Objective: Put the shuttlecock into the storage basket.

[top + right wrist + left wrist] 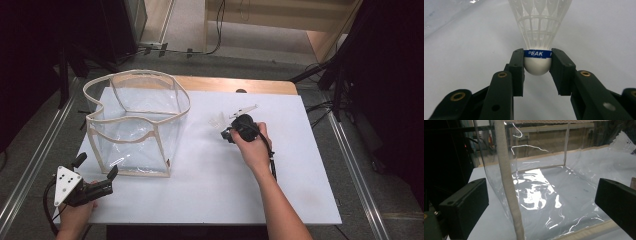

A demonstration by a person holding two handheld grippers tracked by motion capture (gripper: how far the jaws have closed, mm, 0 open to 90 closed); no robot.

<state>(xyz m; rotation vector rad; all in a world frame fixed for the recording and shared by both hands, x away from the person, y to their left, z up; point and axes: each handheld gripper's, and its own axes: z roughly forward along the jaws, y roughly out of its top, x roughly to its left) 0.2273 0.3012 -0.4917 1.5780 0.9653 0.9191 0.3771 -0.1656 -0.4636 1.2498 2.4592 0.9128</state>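
Right tool [537, 63] grips the shuttlecock [537, 63] by its cork; keep it pinched, lift clear of the worktop [210, 185]; left tool [95, 175] open beside the bag [135, 122]

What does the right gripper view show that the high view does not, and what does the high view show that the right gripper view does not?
The right gripper view alone shows the right hand-held gripper closed on the white cork head of the shuttlecock, and a blue band reading PEAK.

The high view alone shows the whole clear bag with its beige trim standing on the table, the left hand-held gripper open near the bag's front corner, and both forearms.

Both show the shuttlecock and the white table top.
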